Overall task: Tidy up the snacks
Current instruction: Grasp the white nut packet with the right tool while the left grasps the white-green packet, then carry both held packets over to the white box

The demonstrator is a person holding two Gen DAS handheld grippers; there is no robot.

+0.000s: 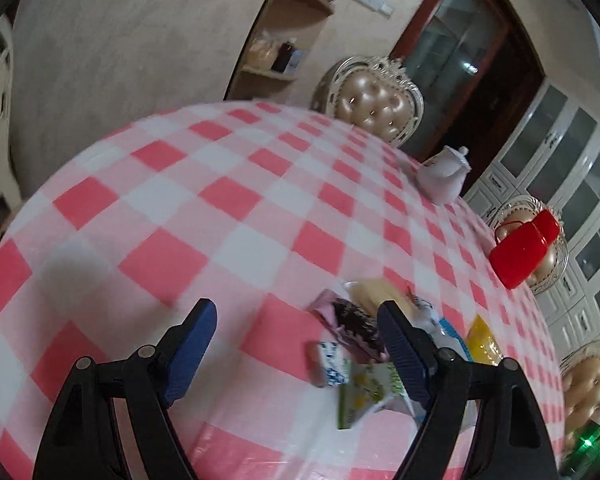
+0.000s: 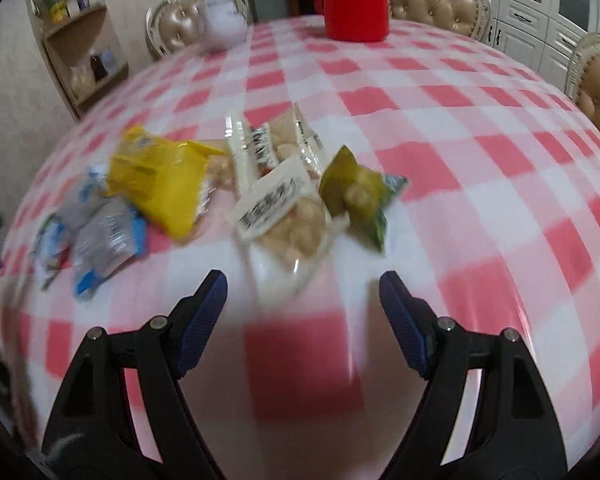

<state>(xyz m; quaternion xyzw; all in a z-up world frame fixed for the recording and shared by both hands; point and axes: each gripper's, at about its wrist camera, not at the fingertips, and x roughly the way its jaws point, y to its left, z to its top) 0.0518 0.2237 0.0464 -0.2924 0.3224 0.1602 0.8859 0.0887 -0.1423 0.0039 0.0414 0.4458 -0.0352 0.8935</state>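
Round table (image 2: 480, 152) under pink-and-white checked cloth. Red jug (image 2: 354, 4) at the far edge, white teapot (image 1: 444, 176) near it. Snack packets (image 2: 284, 208) heaped mid-table: yellow bag (image 2: 160, 188), green pouch (image 2: 356, 196), blue-and-silver wrappers (image 2: 104, 236). Left gripper (image 1: 296, 344) gaping, empty, beside the heap; right gripper (image 2: 302, 312) gaping, empty, just short of it.

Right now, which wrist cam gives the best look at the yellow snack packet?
Right wrist. The yellow snack packet lies whole and unobstructed on the checked tablecloth, left of the clear packets, though motion-blurred. In the left wrist view only part of it shows, behind the left gripper's finger.
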